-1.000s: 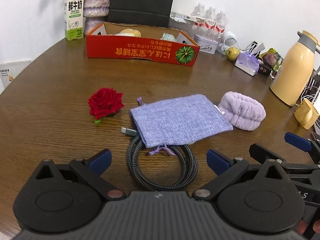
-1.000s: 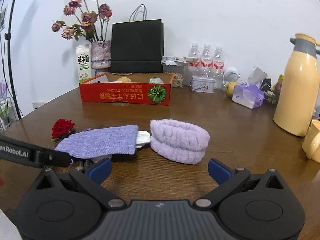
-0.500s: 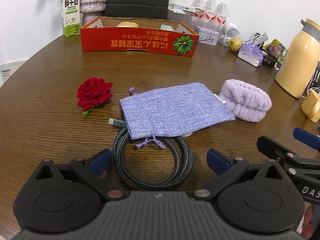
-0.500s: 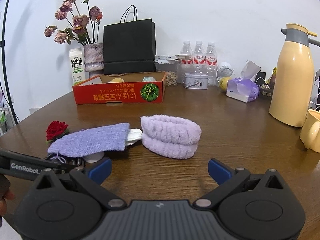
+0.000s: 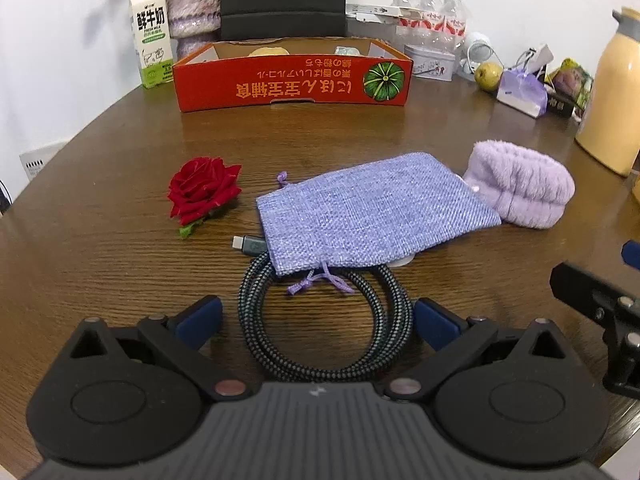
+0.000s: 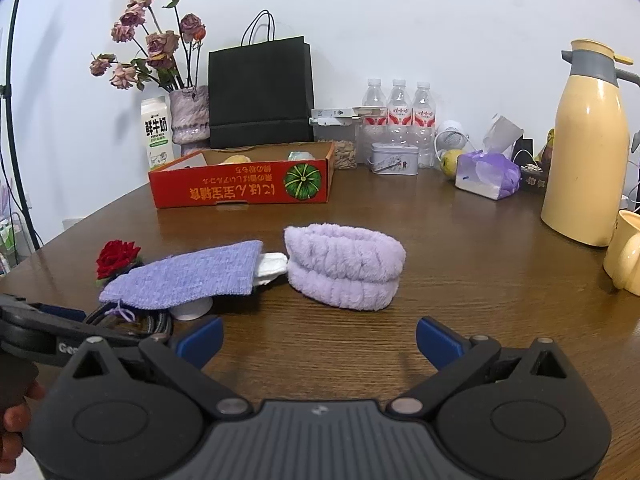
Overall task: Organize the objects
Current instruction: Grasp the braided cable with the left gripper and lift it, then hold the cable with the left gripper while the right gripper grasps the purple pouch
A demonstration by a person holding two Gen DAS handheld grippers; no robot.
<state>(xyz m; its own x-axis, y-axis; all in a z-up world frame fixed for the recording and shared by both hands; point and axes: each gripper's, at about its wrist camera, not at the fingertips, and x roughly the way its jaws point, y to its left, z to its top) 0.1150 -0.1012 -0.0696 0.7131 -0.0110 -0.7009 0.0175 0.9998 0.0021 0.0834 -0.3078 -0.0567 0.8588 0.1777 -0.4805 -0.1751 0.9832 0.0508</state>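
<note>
A coiled braided cable (image 5: 324,320) lies on the wooden table, partly under a lilac drawstring pouch (image 5: 372,216). A red rose (image 5: 202,190) sits left of the pouch, and a fluffy lilac headband (image 5: 520,190) lies to its right. My left gripper (image 5: 318,316) is open, low over the table, its blue fingertips on either side of the cable coil. My right gripper (image 6: 318,338) is open and holds nothing, a little short of the headband (image 6: 346,266). The pouch (image 6: 188,276) and rose (image 6: 118,256) lie to its left. An open red cardboard box (image 5: 294,76) stands at the back.
Behind the box are a milk carton (image 5: 151,36), a vase with dried flowers (image 6: 188,118), a black paper bag (image 6: 260,96) and water bottles (image 6: 398,108). A yellow thermos (image 6: 588,144) and a yellow mug (image 6: 626,252) stand at the right. A hand (image 6: 12,420) shows at the lower left.
My left gripper has moved forward and lower, so the cable coil now lies between its fingertips. My right gripper has shifted slightly; the headband sits a bit closer. Nothing on the table has moved.
</note>
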